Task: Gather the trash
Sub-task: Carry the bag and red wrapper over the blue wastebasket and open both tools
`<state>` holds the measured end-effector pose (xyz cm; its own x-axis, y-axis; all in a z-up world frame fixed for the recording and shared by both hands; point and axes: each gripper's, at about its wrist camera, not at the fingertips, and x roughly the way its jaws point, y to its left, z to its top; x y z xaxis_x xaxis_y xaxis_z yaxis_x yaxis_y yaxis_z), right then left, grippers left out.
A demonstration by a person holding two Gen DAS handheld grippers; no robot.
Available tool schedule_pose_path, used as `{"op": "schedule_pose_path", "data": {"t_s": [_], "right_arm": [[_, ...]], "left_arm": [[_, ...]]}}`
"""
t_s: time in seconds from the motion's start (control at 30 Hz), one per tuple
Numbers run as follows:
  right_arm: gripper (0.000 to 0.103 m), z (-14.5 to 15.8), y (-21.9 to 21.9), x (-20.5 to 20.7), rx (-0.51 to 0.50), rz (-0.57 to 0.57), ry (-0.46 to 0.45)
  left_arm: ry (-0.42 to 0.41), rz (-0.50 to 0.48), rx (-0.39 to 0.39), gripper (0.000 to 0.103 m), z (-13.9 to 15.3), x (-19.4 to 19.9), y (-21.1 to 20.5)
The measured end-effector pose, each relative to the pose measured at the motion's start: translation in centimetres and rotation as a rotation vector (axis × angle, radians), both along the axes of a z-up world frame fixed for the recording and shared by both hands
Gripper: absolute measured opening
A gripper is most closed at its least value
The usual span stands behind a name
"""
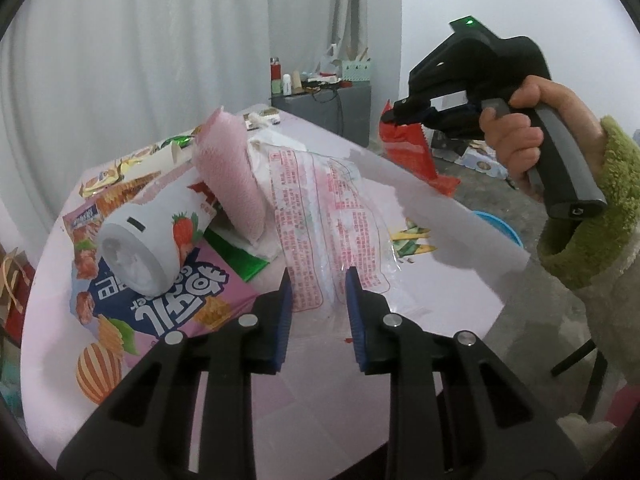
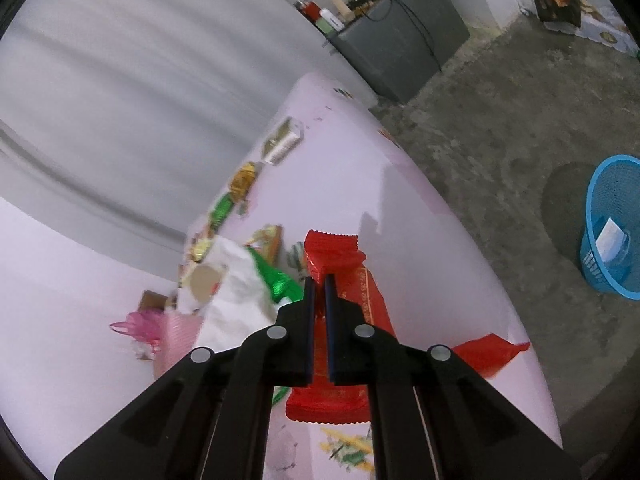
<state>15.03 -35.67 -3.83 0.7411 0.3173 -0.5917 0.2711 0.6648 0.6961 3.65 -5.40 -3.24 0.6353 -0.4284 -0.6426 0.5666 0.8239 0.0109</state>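
Red wrapper [image 2: 344,280] hangs clamped in the right claw [image 2: 319,280] above the table [image 2: 420,240].

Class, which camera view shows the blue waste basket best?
The right wrist view: the blue basket stands on the floor beside the table, its mesh wall and the paper inside visible. The left wrist view shows only a sliver of its rim past the table edge.
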Motion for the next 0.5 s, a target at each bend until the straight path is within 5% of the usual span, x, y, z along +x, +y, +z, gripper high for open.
{"op": "schedule_pose_path", "data": {"t_s": [0.3, 0.5], "right_arm": [[0.005, 3.0, -2.1, -7.3, 0.053, -0.101, -0.126], [0.005, 2.4, -5.5, -12.7, 0.109, -0.223, -0.192]], "left_arm": [[-0.080, -0.070, -0.048, 0.023, 3.0, -1.5, -0.5], [-0.120, -0.146, -0.038, 0.023, 4.7, -1.5, -3.0]]}}
